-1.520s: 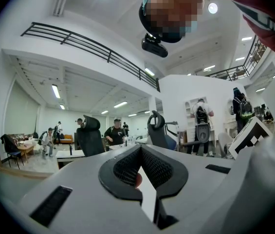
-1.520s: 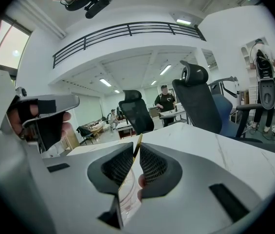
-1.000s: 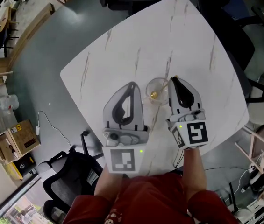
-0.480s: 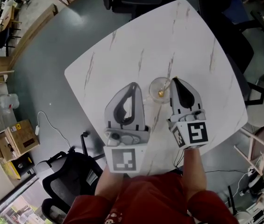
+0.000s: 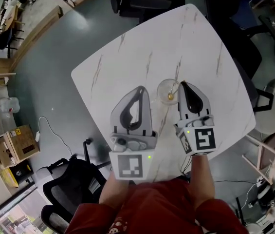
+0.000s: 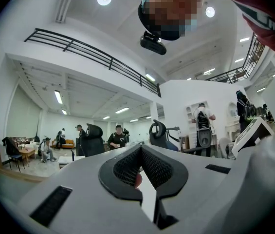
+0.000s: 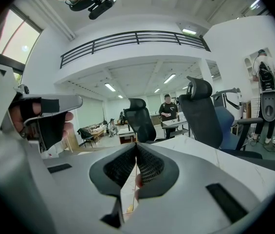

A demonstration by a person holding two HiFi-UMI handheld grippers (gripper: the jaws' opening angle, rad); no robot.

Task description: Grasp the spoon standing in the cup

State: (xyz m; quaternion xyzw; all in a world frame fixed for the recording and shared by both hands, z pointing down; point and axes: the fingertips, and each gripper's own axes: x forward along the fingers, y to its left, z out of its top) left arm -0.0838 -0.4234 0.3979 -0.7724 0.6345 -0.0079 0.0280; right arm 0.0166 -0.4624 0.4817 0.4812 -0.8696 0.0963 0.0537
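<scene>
1. A person in a red top (image 5: 152,213) holds both grippers out over a white marble-patterned table (image 5: 142,48). Each gripper's marker cube sits nearest the body.
2. The left gripper (image 5: 140,88) lies over the table's near half, pointing away from the person. In the left gripper view its jaws (image 6: 140,150) are pressed together at the tips with nothing between them. It stands just beside the cup, on the cup's left, without touching it.
3. The right gripper (image 5: 181,84) reaches the cup's right rim. In the right gripper view its jaws (image 7: 136,146) are closed to a sliver. A thin gold handle runs down the narrow slit between the pads, so the spoon (image 7: 136,175) is pinched there.
4. The spoon (image 5: 170,96) is gold-coloured and slender. From the head view its bowl end shows as a small bright gold spot inside the cup, towards the side nearest the right gripper. Its handle rises to that gripper's tip.
5. The cup (image 5: 165,89) is clear glass, seen from above as a pale round ring. It stands upright near the middle of the table, between the two gripper tips.
6. Beyond the table edge lies grey floor (image 5: 45,57). A black office chair (image 5: 71,189) stands at the lower left, with a cardboard box (image 5: 23,143) further left. More dark chairs are at the table's far side.
</scene>
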